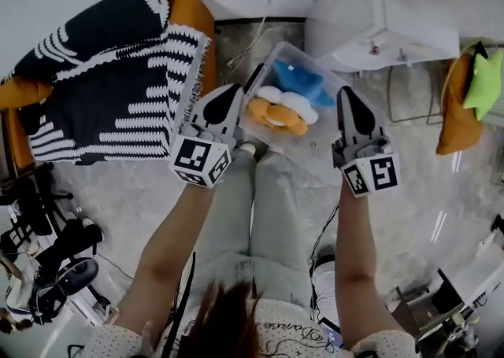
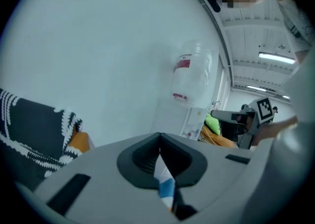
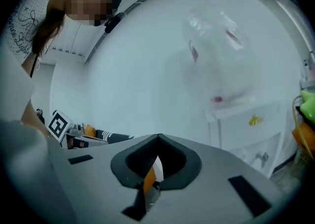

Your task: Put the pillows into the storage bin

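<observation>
Two pillows sat in the clear storage bin (image 1: 316, 153), centre-far: orange-white pillow (image 1: 277, 111) nearer, blue pillow (image 1: 302, 81) beyond. Left gripper (image 1: 233, 91) and right gripper (image 1: 346, 97) hung above, jaws closed, apparently empty. Plush looked light and squashy; pinch a fat edge lobe.

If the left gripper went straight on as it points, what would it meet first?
Probably the white wall, just left of the white cabinet. The left gripper points roughly level, and nothing nearer shows in that line, though depth is unclear.
</observation>
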The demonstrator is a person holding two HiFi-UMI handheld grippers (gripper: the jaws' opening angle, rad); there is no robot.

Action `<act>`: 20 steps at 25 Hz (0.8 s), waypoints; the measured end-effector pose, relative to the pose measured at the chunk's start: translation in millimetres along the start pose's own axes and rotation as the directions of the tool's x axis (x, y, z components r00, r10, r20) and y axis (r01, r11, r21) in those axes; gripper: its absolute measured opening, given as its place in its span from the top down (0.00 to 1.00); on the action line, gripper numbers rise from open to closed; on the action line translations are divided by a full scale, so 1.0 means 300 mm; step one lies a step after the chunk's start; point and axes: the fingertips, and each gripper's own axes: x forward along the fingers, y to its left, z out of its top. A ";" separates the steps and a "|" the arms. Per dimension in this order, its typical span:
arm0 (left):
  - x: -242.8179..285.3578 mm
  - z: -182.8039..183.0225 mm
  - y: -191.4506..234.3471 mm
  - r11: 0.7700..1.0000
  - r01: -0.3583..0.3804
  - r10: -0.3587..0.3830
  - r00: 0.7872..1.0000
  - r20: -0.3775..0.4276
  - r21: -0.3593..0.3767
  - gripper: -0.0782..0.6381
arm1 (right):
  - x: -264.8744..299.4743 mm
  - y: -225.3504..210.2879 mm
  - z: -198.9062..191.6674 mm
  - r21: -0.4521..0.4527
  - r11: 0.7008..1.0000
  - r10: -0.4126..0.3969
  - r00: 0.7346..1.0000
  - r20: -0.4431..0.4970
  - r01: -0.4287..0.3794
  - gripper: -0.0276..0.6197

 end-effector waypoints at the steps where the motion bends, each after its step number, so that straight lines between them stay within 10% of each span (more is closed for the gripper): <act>1: -0.019 0.057 -0.012 1.000 0.005 -0.005 1.000 0.006 0.015 0.89 | -0.022 0.009 0.074 -0.006 1.000 -0.025 0.999 0.028 0.026 0.94; 10: -0.134 0.553 -0.130 0.995 0.020 -0.037 0.984 0.175 0.097 0.89 | -0.241 0.014 0.538 -0.018 0.986 -0.162 0.973 0.163 0.167 0.94; 20: -0.224 0.735 -0.322 0.985 0.061 -0.096 0.971 0.221 0.160 0.89 | -0.363 0.034 0.817 -0.017 0.985 -0.163 0.958 0.234 0.171 0.94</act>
